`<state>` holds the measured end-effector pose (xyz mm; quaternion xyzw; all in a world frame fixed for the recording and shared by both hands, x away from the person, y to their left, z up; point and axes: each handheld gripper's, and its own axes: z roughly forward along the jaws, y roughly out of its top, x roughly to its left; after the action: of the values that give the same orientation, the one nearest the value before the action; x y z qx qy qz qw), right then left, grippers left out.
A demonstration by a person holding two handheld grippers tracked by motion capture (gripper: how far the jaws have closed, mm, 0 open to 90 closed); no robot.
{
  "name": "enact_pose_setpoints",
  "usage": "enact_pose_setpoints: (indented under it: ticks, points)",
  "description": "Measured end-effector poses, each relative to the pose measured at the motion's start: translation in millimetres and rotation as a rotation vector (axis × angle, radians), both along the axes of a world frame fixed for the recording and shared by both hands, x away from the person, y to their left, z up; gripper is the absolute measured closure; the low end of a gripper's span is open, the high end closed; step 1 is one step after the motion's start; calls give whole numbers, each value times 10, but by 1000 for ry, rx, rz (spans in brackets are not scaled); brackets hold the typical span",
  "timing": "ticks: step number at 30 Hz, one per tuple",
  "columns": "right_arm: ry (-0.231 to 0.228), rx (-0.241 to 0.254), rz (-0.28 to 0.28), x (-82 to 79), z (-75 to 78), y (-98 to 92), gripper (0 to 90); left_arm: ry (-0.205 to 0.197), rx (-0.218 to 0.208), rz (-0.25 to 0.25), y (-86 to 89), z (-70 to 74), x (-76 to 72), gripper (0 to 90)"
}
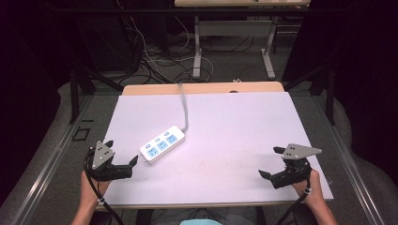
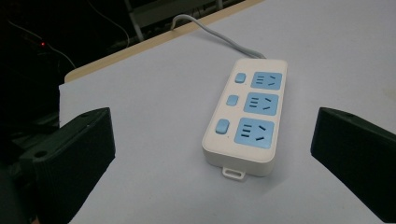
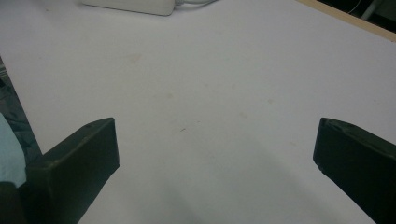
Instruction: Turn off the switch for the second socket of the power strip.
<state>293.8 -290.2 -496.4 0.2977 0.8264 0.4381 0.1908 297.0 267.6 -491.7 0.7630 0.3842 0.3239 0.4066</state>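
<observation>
A white power strip (image 1: 162, 144) with 3 blue sockets lies left of centre on the table (image 1: 234, 126), long axis diagonal, cord (image 1: 183, 105) end pointing far-right. The left gripper (image 1: 123, 158) and right gripper (image 1: 271, 161) both gape wide, empty.

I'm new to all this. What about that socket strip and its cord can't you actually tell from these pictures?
- White plastic power strip with three blue sockets: in the left gripper view, its switch positions are too small to read.
- Its grey cord: in the high view it drops behind the table's far wooden edge, so the plug end is hidden.
- In the right gripper view, the top edge cuts off most of the strip.
</observation>
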Motion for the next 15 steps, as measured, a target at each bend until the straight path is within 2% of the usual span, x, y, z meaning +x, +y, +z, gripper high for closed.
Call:
enact_pose_setpoints:
  ticks: [5, 7, 9, 12, 13, 15]
  points:
    - [-2, -2, 4, 9, -2, -10, 0, 0, 6, 4, -49, -5, 57, 0]
    - [-2, -3, 5, 9, -3, -11, 0, 12, 5, -4, -71, -14, 87, 0]
    - [-1, -2, 5, 9, -5, -13, 0, 10, 21, -9, -87, -24, 114, 0]
    - [4, -2, 2, 12, -6, -11, 0, 27, 12, -8, -107, -29, 147, 0]
    - [4, -2, 2, 12, -6, -11, 0, 16, 20, -8, -105, -24, 168, 0]
    - [-4, -3, 5, 19, -9, -9, 0, 22, 5, -6, -119, -23, 197, 0]
